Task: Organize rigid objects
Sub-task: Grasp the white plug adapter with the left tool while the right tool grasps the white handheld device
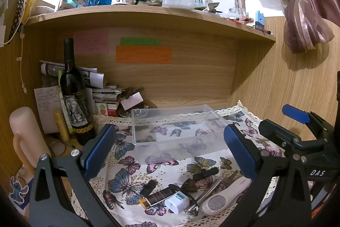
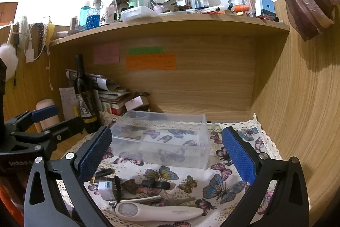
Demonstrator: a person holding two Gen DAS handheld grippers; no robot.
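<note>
A clear plastic box (image 1: pixel 176 129) (image 2: pixel 163 137) stands empty on a butterfly cloth (image 1: pixel 131 163) (image 2: pixel 225 186). In front of it lies a cluster of small items: a white foot file (image 1: pixel 225 195) (image 2: pixel 157 211), a white charger plug (image 1: pixel 176 203) (image 2: pixel 105 189), a dark tube (image 1: pixel 158 196), a black clip (image 1: pixel 148 186) (image 2: pixel 156 183), a silver pen-like rod (image 1: pixel 207 193) (image 2: pixel 138 199). My left gripper (image 1: pixel 170 154) is open above the items. My right gripper (image 2: pixel 167 154) is open, also above them. Each gripper shows at the edge of the other view.
A dark wine bottle (image 1: pixel 73 95) (image 2: pixel 84 95), stacked papers (image 1: pixel 99 86) and a pink cylinder (image 1: pixel 25 135) crowd the left. A wooden shelf (image 1: pixel 148 14) with several bottles hangs overhead. Wooden walls (image 2: pixel 297 110) close the back and right.
</note>
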